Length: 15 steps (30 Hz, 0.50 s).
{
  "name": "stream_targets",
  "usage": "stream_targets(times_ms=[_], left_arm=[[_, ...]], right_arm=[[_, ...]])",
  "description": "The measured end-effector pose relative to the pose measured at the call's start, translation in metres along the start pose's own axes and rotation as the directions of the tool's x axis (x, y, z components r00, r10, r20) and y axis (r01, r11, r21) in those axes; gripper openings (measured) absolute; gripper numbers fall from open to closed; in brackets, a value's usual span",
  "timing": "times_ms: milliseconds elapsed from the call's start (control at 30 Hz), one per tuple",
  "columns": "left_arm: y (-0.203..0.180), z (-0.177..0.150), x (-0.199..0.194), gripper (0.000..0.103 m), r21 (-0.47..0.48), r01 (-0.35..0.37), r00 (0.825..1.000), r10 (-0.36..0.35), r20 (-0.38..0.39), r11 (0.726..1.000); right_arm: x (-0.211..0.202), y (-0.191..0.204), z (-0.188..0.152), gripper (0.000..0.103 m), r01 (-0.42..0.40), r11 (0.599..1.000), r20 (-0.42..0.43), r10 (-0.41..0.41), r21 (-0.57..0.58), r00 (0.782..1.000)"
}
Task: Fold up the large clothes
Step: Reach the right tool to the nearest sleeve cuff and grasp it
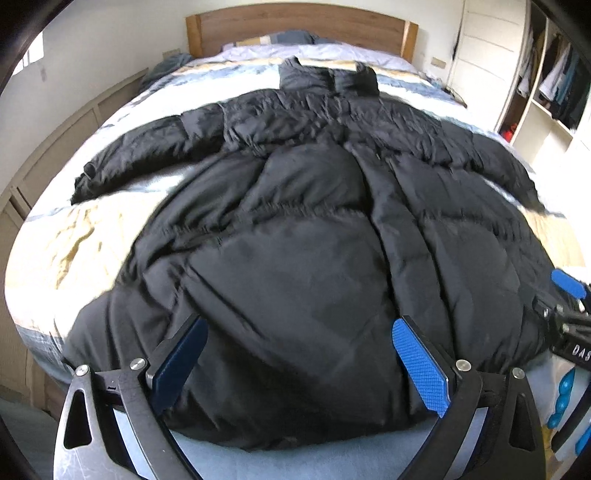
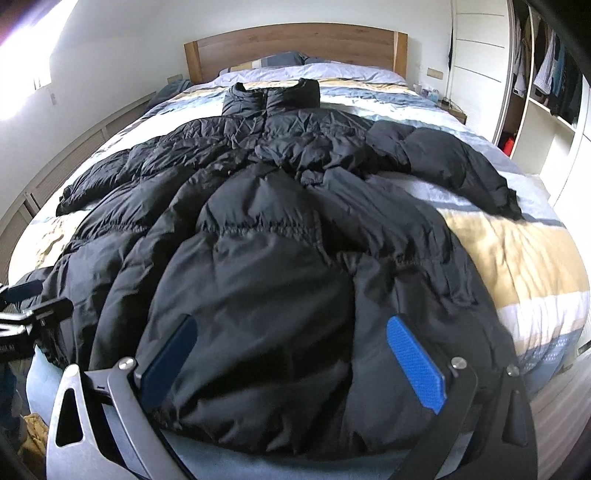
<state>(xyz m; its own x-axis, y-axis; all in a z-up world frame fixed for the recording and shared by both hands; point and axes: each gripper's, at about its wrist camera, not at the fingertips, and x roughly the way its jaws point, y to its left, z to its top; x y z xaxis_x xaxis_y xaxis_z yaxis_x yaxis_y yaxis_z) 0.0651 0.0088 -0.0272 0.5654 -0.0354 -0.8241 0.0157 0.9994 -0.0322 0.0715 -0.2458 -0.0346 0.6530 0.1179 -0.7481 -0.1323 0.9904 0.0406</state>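
A large black puffer jacket (image 1: 295, 221) (image 2: 277, 258) lies spread front-up on the bed, collar (image 1: 328, 77) toward the headboard. Its left sleeve (image 1: 140, 155) and right sleeve (image 2: 461, 166) reach out to the sides. My left gripper (image 1: 300, 323) is open over the hem's left part, the padded fabric bulging between its blue pads. My right gripper (image 2: 291, 321) is open over the hem's right part in the same way. Each gripper shows at the edge of the other's view: the right gripper (image 1: 569, 295) and the left gripper (image 2: 22, 306).
The bed (image 2: 517, 251) has a striped yellow, white and blue cover, with pillows by the wooden headboard (image 1: 295, 26). An open wardrobe (image 1: 546, 81) with hanging clothes stands at the right. Low wall panels run along the left side.
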Motion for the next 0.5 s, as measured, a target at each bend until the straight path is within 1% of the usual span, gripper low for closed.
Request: stream_targets(times_ms=[167, 333, 400, 500], left_arm=[[0.005, 0.018, -0.005, 0.099, -0.011, -0.016, 1.0, 0.017, 0.026, 1.0], [0.01, 0.045, 0.0, 0.099, -0.017, -0.011, 1.0, 0.011, 0.007, 1.0], [0.011, 0.056, 0.001, 0.099, -0.014, -0.021, 1.0, 0.021, 0.007, 1.0], [0.011, 0.08, 0.003, 0.099, -0.017, -0.012, 1.0, 0.012, 0.022, 1.0]], right_arm=[[0.003, 0.004, 0.014, 0.103, -0.003, 1.0, -0.01, 0.003, -0.024, 1.0], [0.005, 0.0, 0.033, 0.103, 0.007, 0.999, 0.0, -0.007, -0.033, 1.0], [0.006, -0.005, 0.045, 0.103, 0.014, 1.0, 0.008, -0.014, -0.019, 1.0], [0.009, -0.019, 0.067, 0.103, 0.02, 1.0, 0.03, -0.021, 0.023, 0.999]])
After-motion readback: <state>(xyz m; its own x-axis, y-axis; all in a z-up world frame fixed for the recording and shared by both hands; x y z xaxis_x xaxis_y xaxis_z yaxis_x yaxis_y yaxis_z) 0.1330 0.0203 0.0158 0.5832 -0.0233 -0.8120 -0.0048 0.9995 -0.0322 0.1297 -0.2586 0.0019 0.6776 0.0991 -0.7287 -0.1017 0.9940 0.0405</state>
